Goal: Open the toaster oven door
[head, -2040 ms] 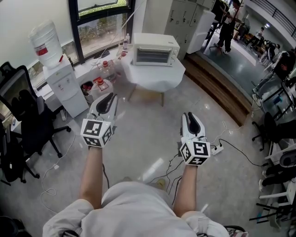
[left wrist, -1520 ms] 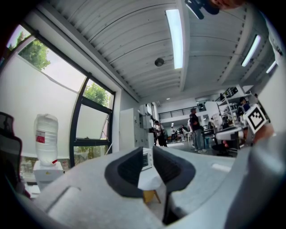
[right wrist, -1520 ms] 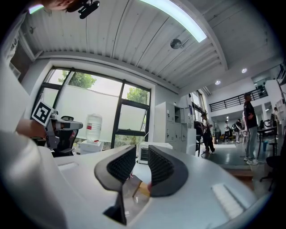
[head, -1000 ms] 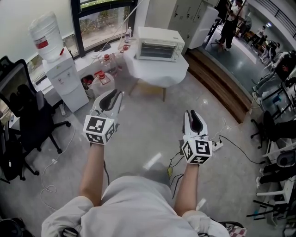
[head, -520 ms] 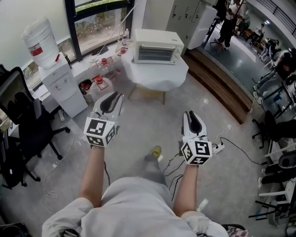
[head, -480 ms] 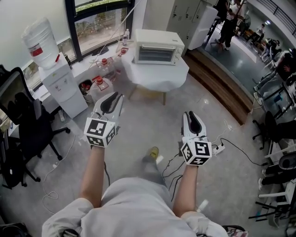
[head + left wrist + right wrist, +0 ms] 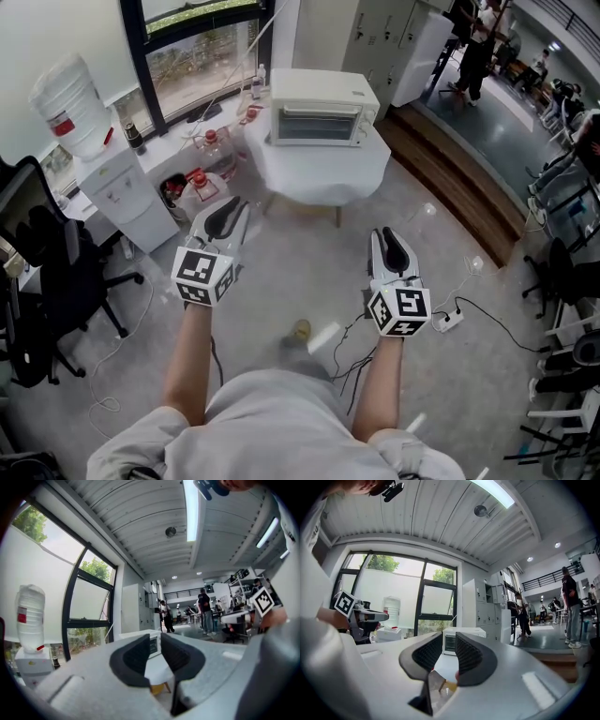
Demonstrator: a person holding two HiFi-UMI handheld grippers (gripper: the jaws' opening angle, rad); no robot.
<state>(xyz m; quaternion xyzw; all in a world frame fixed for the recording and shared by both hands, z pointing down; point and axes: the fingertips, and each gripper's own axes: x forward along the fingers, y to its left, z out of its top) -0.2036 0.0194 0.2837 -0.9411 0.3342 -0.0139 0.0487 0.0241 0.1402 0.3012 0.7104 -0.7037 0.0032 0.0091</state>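
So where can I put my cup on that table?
The table is bare in front of the toaster oven. The floor in front of the table is open too. Left of the table it is crowded with jugs by the water cooler.

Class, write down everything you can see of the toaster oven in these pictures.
The toaster oven is a cream-white box, seemingly painted metal, with a glass door across its front, a handle bar along the door's top and a narrow panel at the right. The door is shut. It stands upright on a white-covered table by the window; nothing else touches it.
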